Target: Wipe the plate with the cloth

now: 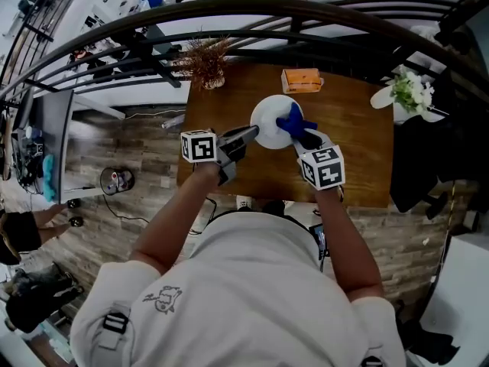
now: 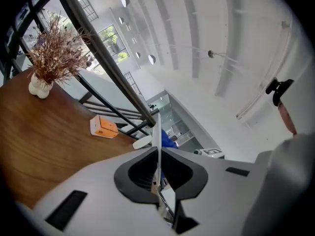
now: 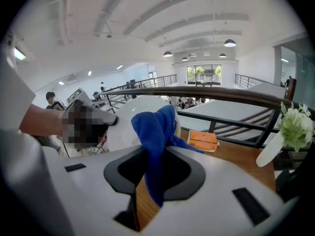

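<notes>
Starting with the head view: your left claw [image 1: 243, 138] has the plate [image 1: 267, 117] by its near rim, over the table [image 1: 359, 128]. Your right claw [image 1: 306, 138] brings the cloth [image 1: 293, 121] onto the plate's right side.

Agreed. In your left gripper view the jaws are pinched on the plate's edge, which runs thin and straight between them. It looks stiff, smooth and probably breakable. Keep that rim pinch firm, since it could swivel or slip when you push.

Your right gripper view shows the jaws closed on a bunch of cloth. It is soft and floppy, with a loose fold standing up before the plate's white face.

I'd wipe with light pressure and let that fold drag.
</notes>
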The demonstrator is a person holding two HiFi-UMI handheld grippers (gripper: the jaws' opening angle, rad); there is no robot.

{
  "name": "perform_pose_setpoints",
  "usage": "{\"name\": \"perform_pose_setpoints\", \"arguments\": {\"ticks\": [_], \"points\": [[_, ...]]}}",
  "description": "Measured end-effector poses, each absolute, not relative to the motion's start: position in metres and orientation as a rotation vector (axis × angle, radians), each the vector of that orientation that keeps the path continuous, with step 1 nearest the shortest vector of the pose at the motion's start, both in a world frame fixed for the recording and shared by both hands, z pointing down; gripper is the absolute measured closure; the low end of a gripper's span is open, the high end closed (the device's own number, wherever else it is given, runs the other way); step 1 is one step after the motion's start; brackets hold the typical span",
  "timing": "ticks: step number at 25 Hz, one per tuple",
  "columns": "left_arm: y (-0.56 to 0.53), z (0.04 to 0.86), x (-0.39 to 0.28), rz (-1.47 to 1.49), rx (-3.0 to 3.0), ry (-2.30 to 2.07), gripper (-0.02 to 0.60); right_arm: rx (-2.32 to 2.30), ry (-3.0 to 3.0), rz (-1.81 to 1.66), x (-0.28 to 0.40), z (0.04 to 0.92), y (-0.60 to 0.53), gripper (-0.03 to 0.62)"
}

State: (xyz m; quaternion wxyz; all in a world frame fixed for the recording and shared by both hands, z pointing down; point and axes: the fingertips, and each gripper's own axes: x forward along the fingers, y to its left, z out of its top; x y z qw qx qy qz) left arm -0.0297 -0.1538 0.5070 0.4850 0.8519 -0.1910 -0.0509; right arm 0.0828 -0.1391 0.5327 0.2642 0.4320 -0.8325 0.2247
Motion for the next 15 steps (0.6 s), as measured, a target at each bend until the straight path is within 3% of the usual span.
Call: {"name": "perform_pose_setpoints", "arguments": {"ticks": [10,15], "points": [[-0.139,0.506,-0.039,0.003,2.213,-0.484,0.56,1.236,-2.34,0.639,0.089,0.495,-0.16,0.508],[-0.145,0.5,-0.04,0.23,2.443,-0.556,0.56,1.218,-2.372,0.635,0.084,0.479,-0.156,0.508]]}}
